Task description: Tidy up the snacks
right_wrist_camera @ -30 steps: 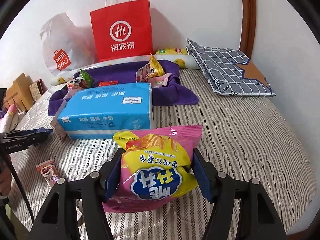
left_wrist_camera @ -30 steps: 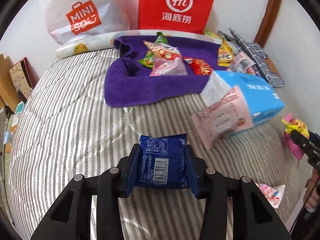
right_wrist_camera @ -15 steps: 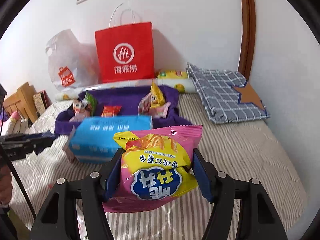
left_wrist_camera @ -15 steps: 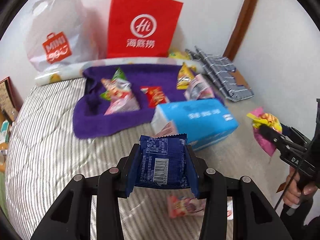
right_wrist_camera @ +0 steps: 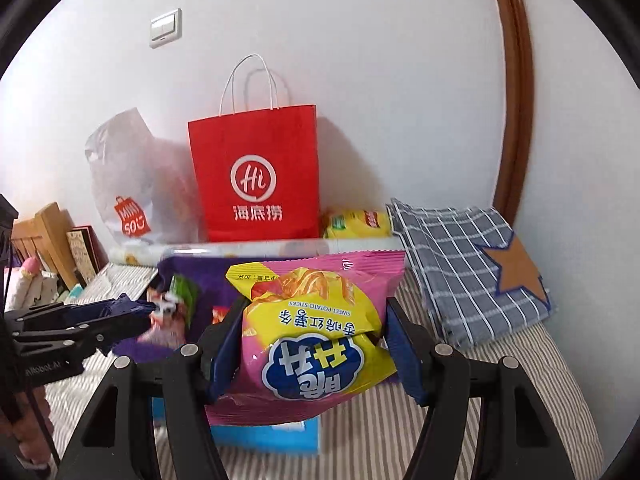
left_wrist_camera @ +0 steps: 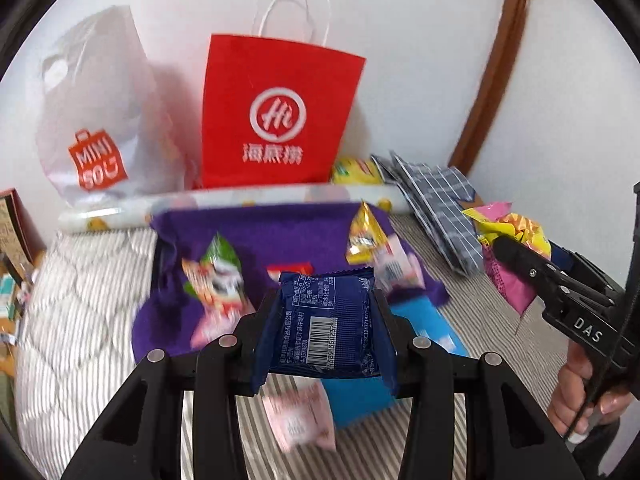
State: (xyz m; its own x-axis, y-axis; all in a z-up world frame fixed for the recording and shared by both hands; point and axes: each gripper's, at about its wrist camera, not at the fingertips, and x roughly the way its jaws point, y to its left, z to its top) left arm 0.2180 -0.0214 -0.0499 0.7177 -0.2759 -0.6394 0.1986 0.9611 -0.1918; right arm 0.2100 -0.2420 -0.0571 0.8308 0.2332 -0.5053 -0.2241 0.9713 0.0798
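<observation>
Left gripper [left_wrist_camera: 325,322]: pinching a dark blue snack packet [left_wrist_camera: 326,320] between its blue pads, jaws part-way apart, held in the air above the striped bed [left_wrist_camera: 80,320].
Blue packet: barcode face toward the camera, crimped edge away from it – long axis along the fingers.
Right gripper [right_wrist_camera: 316,344]: clamped on a pink-and-yellow sweet potato stick bag [right_wrist_camera: 312,332], jaws wider than the left's.
Pink bag: print upside down to the camera, top seam pointing away, toward the red paper bag [right_wrist_camera: 256,176] at the bed's far edge.
Purple towel [left_wrist_camera: 280,240]: near the far edge, several snacks on it – blurred, probably four or five.
Blue tissue box [left_wrist_camera: 420,320]: just in front of the towel, partly hidden.
Change: both packets are higher above the bed than a second ago; the grips are unchanged.
</observation>
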